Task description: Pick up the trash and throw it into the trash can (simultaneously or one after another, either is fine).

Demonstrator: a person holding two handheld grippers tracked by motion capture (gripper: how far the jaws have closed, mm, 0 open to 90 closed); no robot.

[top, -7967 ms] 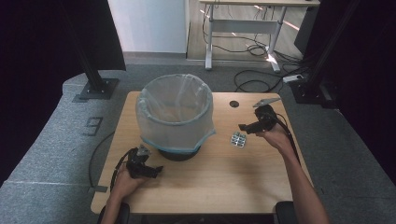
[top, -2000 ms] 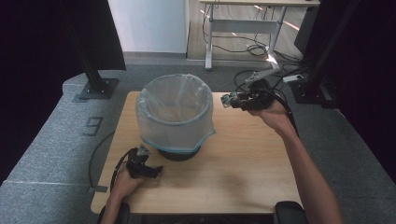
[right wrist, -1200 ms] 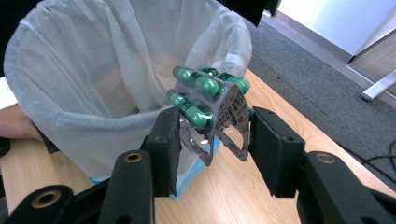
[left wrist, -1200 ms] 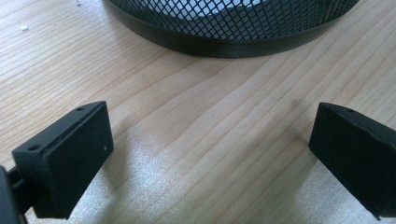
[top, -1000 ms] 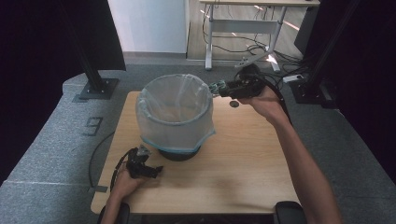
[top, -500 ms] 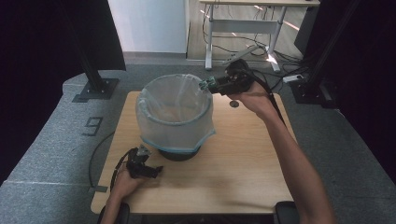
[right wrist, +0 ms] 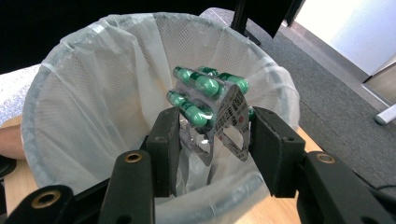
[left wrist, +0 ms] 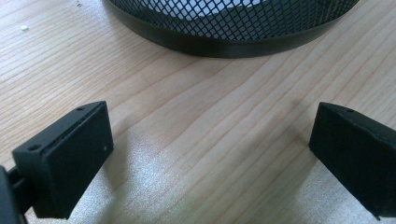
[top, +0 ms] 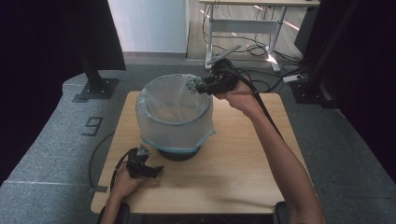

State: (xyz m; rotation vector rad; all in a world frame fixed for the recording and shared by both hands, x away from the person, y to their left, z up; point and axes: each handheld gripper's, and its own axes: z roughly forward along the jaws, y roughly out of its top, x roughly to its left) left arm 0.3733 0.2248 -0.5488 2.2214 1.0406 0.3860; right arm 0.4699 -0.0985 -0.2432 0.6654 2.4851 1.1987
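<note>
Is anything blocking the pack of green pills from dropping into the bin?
Nothing visible does. The right hand-held gripper holds the bent foil blister pack of green capsules over the open mouth of the black mesh bin lined with a clear plastic bag, with only the liner below.

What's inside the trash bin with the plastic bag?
The bin is lined with a see-through bag, and the lining in view looks bare. The right gripper holds a pill pack over the opening, hiding the bottom.

Below my right jaws the lined bin gapes wide, nothing barring its mouth. At my left jaws' twelve o'clock its mesh base blocks; bare table lies between them.
</note>
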